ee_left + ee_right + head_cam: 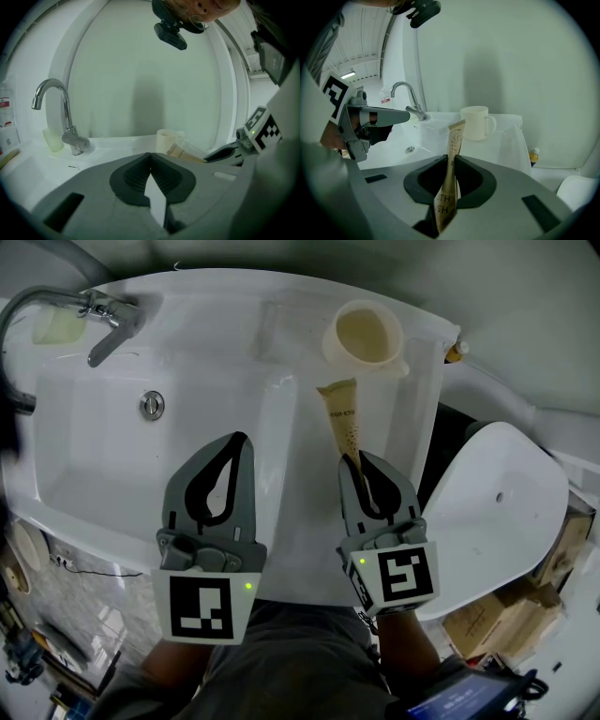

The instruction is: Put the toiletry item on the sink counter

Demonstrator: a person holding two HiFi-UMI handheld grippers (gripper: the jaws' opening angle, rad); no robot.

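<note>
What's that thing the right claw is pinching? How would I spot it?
Find the white sink counter. Near its cream mug, the right gripper clamps a slim tan packet: the only flat, brown, printed thing there.

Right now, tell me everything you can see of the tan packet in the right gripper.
The tan packet is a slim, flat, paper-looking sleeve with dark dots and partly hidden lettering. The right gripper is shut on its lower part, holding it over the white counter. Its flat-sealed free end points toward the cream mug, apparently without touching it.
</note>
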